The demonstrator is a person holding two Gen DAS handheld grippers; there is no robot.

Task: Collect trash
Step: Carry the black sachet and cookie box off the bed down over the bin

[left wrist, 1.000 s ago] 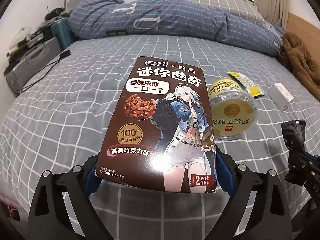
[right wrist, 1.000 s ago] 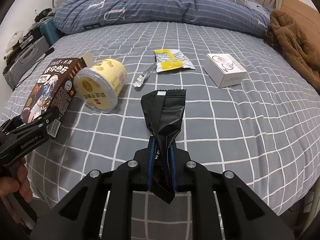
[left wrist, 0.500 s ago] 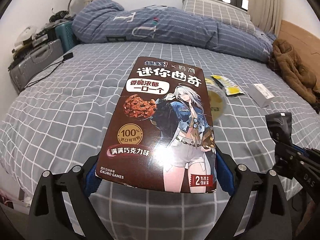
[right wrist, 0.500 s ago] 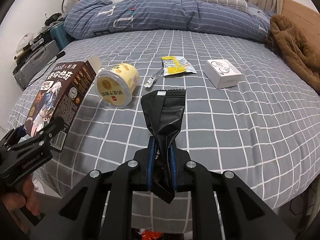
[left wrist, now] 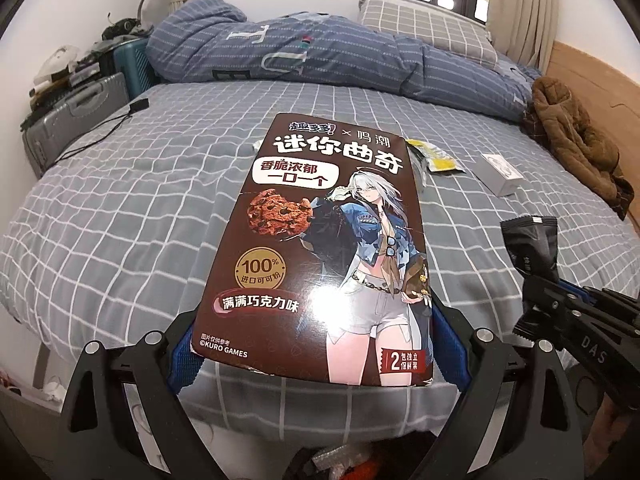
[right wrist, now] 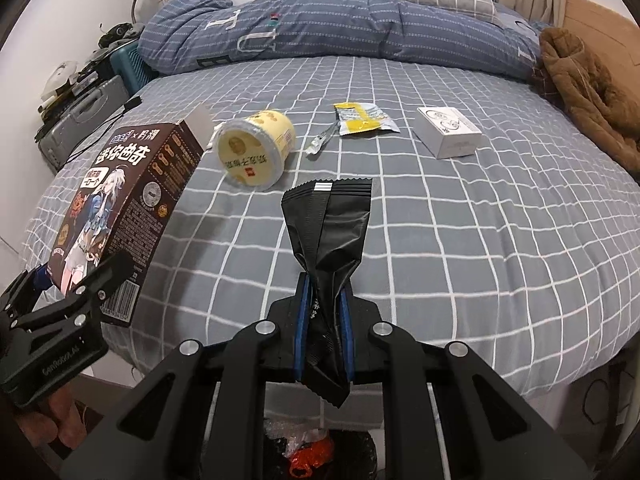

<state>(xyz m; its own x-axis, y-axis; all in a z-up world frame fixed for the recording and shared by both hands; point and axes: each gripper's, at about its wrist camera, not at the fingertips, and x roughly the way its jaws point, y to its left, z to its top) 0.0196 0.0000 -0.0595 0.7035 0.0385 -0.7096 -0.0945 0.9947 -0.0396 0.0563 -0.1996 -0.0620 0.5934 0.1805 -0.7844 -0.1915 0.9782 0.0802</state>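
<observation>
My left gripper (left wrist: 316, 344) is shut on a brown cookie box (left wrist: 324, 248) and holds it flat above the bed's near edge; the box also shows in the right wrist view (right wrist: 120, 216). My right gripper (right wrist: 324, 336) is shut on a black snack wrapper (right wrist: 328, 232), also seen in the left wrist view (left wrist: 530, 244). On the grey checked bed (right wrist: 460, 240) lie a yellow cup (right wrist: 256, 152) on its side, a yellow sachet (right wrist: 362, 120), a small silver wrapper (right wrist: 320, 142) and a white box (right wrist: 448, 132).
A trash bin with red and clear wrappers (right wrist: 316, 450) sits below the bed's edge under my right gripper. A folded blue duvet (right wrist: 340, 28) lies at the back, a brown coat (right wrist: 588, 88) at the right, suitcases (right wrist: 88, 120) at the left.
Both grippers have drawn back from the bed toward its near edge with their loads. The bin has come into view below.
</observation>
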